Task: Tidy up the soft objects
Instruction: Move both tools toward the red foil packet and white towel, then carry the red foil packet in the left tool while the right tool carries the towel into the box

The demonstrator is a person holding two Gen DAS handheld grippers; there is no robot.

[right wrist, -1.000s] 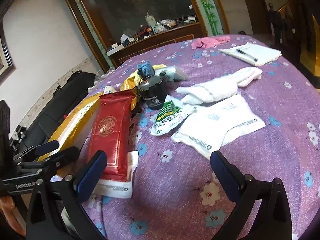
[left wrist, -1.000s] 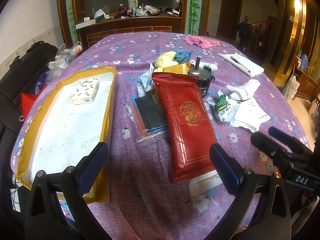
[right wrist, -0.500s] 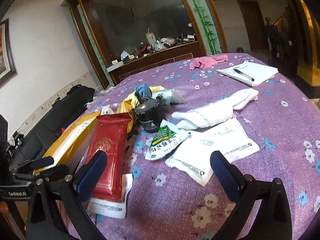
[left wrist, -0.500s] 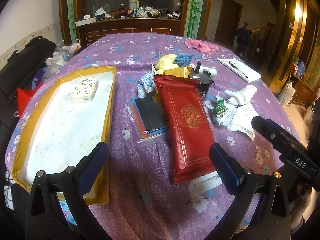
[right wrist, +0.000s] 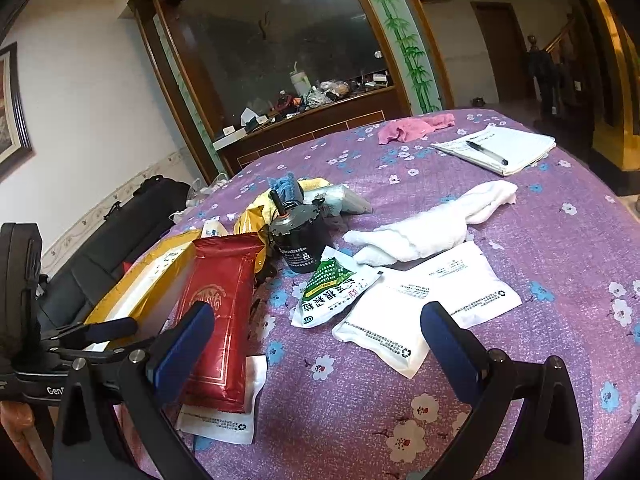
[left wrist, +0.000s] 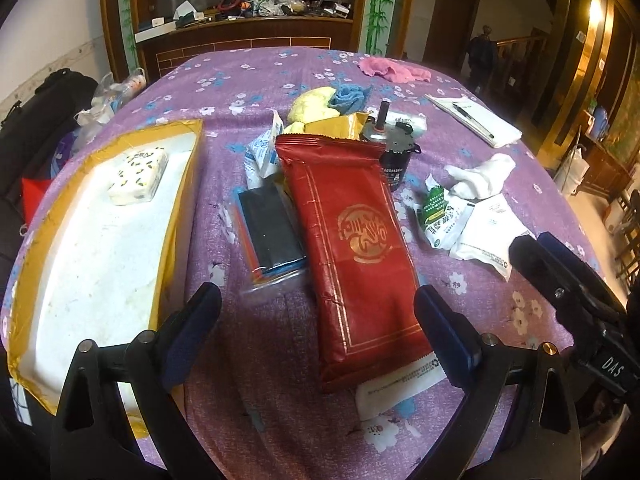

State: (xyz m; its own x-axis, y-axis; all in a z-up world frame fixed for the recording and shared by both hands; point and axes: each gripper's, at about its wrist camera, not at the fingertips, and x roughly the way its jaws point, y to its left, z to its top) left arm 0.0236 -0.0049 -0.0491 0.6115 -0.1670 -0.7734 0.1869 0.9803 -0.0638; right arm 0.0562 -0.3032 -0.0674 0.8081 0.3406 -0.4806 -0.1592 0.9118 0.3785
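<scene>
Both your grippers are wide open and holding nothing: left gripper [left wrist: 316,332] hangs over the near end of the red pouch [left wrist: 352,240], right gripper [right wrist: 316,340] over the white packets [right wrist: 424,304]. The yellow-edged tray [left wrist: 176,216] only has a patterned tissue pack [left wrist: 138,176] in it, far corner. The white towel [right wrist: 432,224] lies outside it on the purple tablecloth [right wrist: 560,248], maybe touching a packet.
</scene>
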